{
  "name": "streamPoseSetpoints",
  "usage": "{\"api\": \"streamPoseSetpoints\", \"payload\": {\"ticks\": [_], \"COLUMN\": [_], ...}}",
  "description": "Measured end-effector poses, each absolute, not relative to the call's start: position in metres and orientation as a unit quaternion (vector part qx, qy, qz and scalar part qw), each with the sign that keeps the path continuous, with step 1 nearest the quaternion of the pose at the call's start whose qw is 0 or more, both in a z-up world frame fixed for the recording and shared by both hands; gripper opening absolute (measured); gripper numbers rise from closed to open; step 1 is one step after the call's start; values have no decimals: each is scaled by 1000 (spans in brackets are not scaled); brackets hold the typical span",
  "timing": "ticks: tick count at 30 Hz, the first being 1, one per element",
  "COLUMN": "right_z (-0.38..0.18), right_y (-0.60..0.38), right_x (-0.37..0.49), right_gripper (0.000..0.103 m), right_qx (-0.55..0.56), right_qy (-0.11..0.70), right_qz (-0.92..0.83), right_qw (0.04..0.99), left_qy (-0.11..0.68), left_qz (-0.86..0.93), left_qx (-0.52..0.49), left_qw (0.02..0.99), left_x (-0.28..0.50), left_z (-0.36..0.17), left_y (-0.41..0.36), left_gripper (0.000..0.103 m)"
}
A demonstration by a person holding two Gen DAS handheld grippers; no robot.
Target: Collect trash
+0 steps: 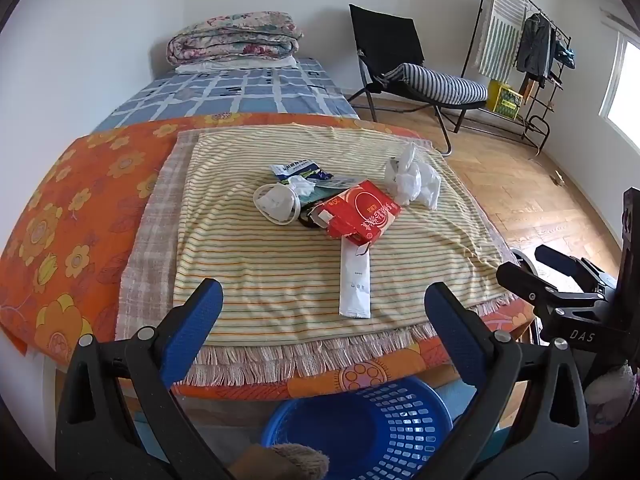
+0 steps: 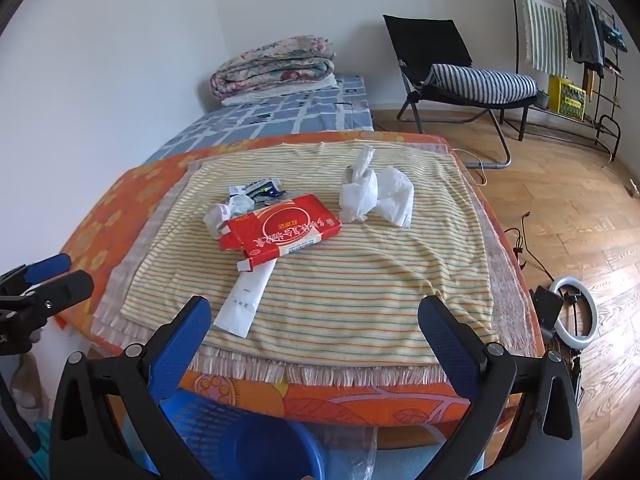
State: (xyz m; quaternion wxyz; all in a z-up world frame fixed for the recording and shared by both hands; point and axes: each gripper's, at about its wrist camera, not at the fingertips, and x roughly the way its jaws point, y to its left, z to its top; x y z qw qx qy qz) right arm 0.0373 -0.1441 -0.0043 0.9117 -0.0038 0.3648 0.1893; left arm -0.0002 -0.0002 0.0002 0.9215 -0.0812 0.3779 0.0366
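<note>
Trash lies on a striped cloth (image 1: 280,276) over a table: a torn red carton (image 1: 358,210) (image 2: 282,228), a long white packet (image 1: 355,280) (image 2: 244,300), crumpled white tissue (image 1: 414,180) (image 2: 378,194), a white ring-shaped wrapper (image 1: 276,202) and a blue-and-white packet (image 1: 298,170) (image 2: 254,188). A blue basket (image 1: 360,428) (image 2: 224,432) stands below the table's near edge. My left gripper (image 1: 322,316) is open and empty, short of the near edge. My right gripper (image 2: 314,332) is open and empty, over the near edge. The right gripper also shows in the left wrist view (image 1: 560,280).
A bed (image 1: 240,92) with a folded quilt (image 1: 236,38) lies behind the table. A black folding chair (image 1: 408,68) and a clothes rack (image 1: 532,52) stand at the back right. A ring light (image 2: 576,312) and cables lie on the wooden floor at right.
</note>
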Motion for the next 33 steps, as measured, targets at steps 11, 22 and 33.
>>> {"api": "streamPoseSetpoints", "payload": {"ticks": [11, 22, 33], "right_z": [-7, -6, -14], "right_y": [-142, -141, -143], "right_x": [38, 38, 37], "right_gripper": [102, 102, 102], "right_qx": [-2, -6, -4], "right_qy": [365, 366, 369], "right_qz": [186, 187, 188], "right_qw": [912, 912, 910], "left_qy": [379, 381, 381], "left_qz": [36, 37, 37], "left_qx": [-82, -81, -80], "left_qw": [921, 920, 920], "left_x": [-3, -2, -1], "left_z": [-4, -3, -5], "left_y": [0, 0, 1], "left_gripper": [103, 103, 103]}}
